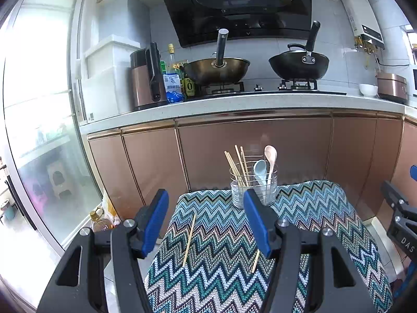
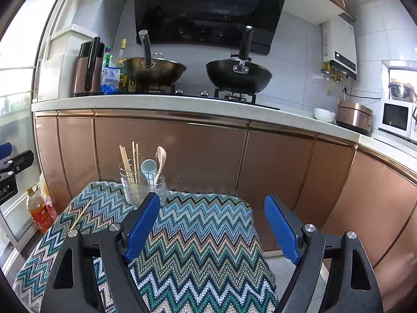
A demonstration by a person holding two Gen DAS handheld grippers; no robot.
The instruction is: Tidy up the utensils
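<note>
The left gripper (image 1: pixel 206 219) hangs above the near part of the cloth with its blue pads spread wide and nothing between them. The right gripper (image 2: pixel 212 228) is likewise wide and empty, off to the right over the same cloth.

Just below the left gripper two loose chopsticks lie flat on the zigzag-patterned cloth (image 1: pixel 325 208): one chopstick (image 1: pixel 189 240) in the open between the jaws, and a second chopstick (image 1: pixel 256 260) partly hidden under the right-hand finger. Further out, at the far edge of the cloth, stands a clear glass utensil holder (image 1: pixel 254 185) with a wire frame, already holding several chopsticks (image 1: pixel 238 164), a pale blue spoon (image 1: pixel 259 172) and a pink spoon (image 1: pixel 271 156). Beyond it are copper-coloured cabinet fronts and a counter with two woks.

The loose sticks look light, thin and stiff — easy to lift, but lying flush on a soft knitted cloth they may roll or slip from smooth pads. Taking one near its middle, pads across its width, seems the safest hold; a grip near an end would likely let it swing. The glass holder looks breakable and tippable, so a stick should probably go in from above without knocking the rim.
</note>
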